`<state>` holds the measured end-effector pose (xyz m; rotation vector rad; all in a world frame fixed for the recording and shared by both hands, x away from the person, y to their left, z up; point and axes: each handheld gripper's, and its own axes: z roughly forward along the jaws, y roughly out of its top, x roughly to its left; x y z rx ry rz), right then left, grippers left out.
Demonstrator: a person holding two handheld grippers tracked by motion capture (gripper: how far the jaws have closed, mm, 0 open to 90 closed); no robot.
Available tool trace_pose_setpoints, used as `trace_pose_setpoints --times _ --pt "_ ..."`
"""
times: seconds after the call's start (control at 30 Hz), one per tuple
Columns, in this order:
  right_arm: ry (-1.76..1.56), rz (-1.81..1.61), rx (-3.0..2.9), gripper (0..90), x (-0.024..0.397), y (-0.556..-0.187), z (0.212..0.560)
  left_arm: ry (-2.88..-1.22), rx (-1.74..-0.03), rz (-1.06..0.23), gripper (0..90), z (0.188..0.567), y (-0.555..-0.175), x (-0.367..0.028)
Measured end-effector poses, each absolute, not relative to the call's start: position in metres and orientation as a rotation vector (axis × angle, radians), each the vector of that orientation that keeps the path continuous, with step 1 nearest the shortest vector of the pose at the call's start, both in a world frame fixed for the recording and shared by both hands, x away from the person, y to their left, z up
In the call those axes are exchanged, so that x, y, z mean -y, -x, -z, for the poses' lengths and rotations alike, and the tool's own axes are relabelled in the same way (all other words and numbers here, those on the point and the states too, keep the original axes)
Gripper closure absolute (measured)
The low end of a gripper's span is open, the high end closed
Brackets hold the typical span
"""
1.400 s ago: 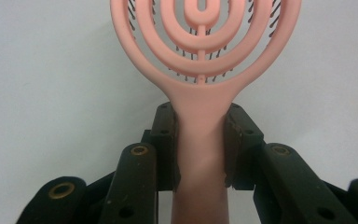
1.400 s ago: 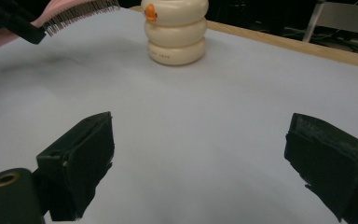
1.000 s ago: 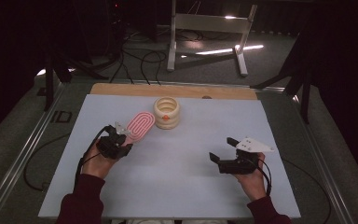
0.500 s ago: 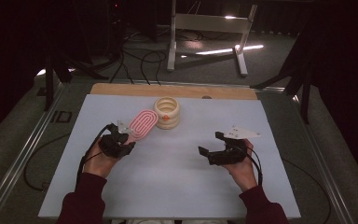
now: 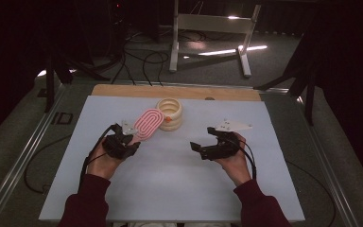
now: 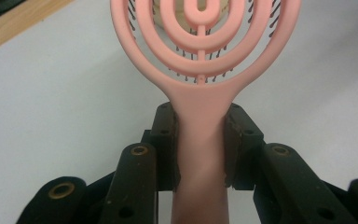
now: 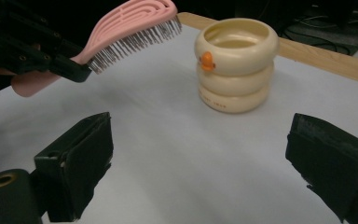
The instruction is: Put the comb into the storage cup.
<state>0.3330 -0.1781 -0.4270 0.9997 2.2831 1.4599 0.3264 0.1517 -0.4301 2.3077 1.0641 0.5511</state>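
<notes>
Hands in dark red sleeves reach forward over a white table (image 5: 179, 189), each holding a two-jaw gripper. Left gripper (image 5: 123, 142) has its jaws clamped on the handle of a pink hairbrush (image 5: 148, 124); in the left gripper view the two pads press flat against either side of the handle just below the point where it widens into the oval head, and the head (image 6: 200, 37) of looped ribs stands out straight beyond the jaw tips. From the right gripper view the brush is held clear of the table, handle low and head raised, bristles (image 7: 135, 44) turned downward, its far end near a cream-coloured holder (image 7: 235, 65) shaped like stacked rings with a small orange beak on its side. In the high view the brush head reaches up to that holder (image 5: 170, 113) and overlaps its left side; whether they touch cannot be told. Left wrist is bent so that the gripper points up and to the right across the table. Right gripper (image 5: 208, 144) is held level above the table, well apart from the brush, pointing left toward the other hand, its jaws wide apart with nothing between them; beyond them lie bare table and the cream holder.
</notes>
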Motion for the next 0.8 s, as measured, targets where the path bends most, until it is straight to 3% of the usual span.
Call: trace_pose_setpoints --times 0.8 --pt "-1.05 -1.547 -2.331 7.3 0.15 -0.352 0.42 -2.31 -0.986 -0.58 69.8 0.424 -0.324 -0.126"
